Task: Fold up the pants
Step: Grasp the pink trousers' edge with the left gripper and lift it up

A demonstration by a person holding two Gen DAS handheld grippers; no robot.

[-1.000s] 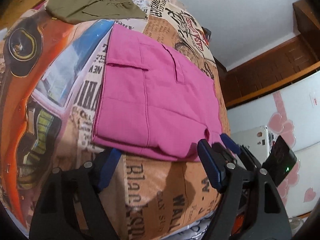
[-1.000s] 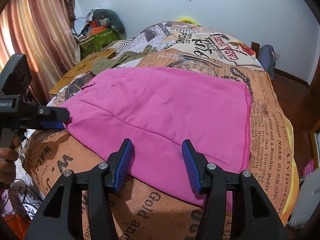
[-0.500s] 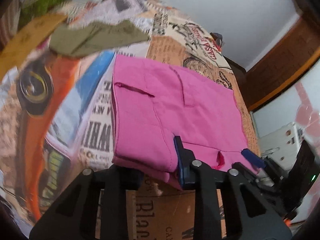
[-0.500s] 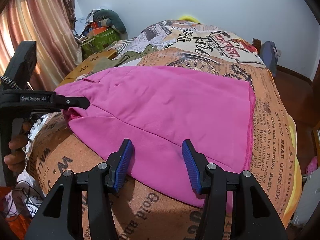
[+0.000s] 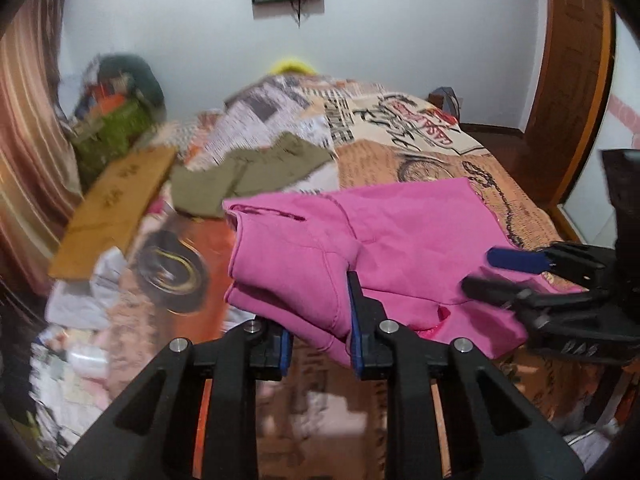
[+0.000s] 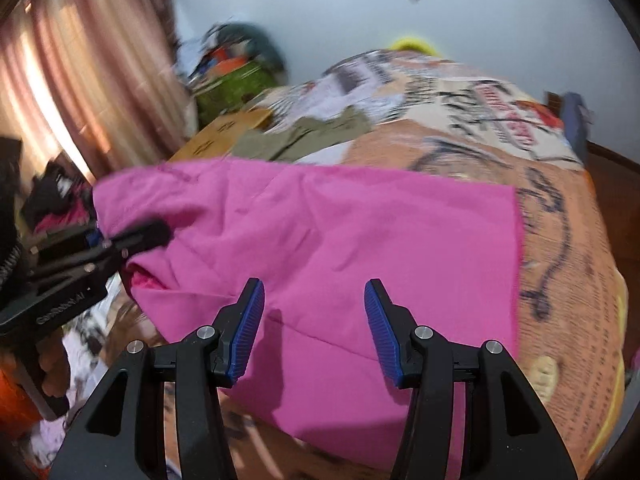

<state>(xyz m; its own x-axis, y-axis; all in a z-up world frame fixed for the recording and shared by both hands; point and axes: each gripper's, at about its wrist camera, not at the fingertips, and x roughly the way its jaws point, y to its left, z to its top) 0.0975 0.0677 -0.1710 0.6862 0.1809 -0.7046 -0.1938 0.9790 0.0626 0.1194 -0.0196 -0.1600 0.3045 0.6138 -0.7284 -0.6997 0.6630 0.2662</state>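
the pants (image 5: 400,240) lie on the bed (image 5: 512,208); behind them lies another garment (image 5: 248,176), a board (image 5: 112,208) to its left, the wall beyond.

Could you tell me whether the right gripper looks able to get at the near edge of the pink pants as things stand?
Probably yes: the right gripper is open over the pink pants, nothing between them; the left gripper pinches the other end.
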